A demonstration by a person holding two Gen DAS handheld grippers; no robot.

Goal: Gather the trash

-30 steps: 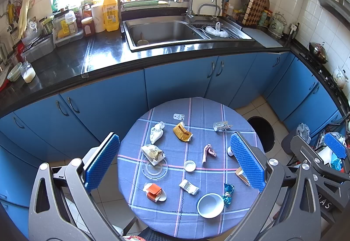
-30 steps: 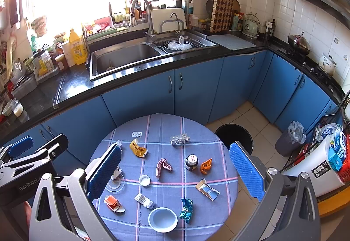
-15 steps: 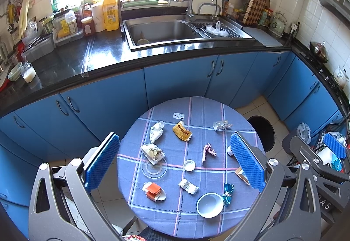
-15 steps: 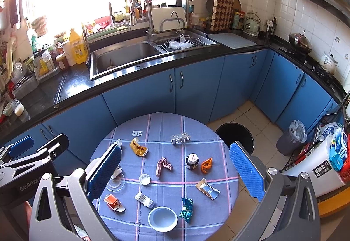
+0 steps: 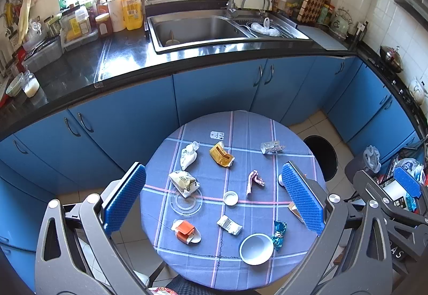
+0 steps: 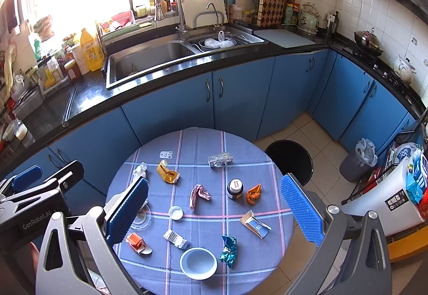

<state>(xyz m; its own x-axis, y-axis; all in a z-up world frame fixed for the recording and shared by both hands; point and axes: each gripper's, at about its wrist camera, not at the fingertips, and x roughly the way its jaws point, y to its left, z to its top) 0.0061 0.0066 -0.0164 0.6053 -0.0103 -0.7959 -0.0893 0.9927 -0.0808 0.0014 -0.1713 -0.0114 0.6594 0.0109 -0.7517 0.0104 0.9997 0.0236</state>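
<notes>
Several bits of trash lie on a round table with a blue checked cloth (image 5: 240, 129) (image 6: 203, 140): a yellow wrapper (image 5: 220, 154) (image 6: 167, 172), a pink wrapper (image 5: 254, 180) (image 6: 199, 194), a white crumpled bag (image 5: 188, 156), an orange carton (image 5: 185, 229) (image 6: 135, 240), a teal foil wrapper (image 5: 278, 233) (image 6: 228, 246) and a clear wrapper (image 5: 271, 146) (image 6: 220, 159). My left gripper (image 5: 214, 198) hovers high over the table, open and empty. My right gripper (image 6: 214, 210) hovers beside it, open and empty too.
A black round bin (image 6: 289, 161) (image 5: 319, 154) stands on the tiled floor right of the table. A white bowl (image 6: 198, 263), a small jar (image 6: 234, 189) and a white lid (image 6: 175, 212) share the table. Blue cabinets and a sink counter (image 6: 171, 59) run behind.
</notes>
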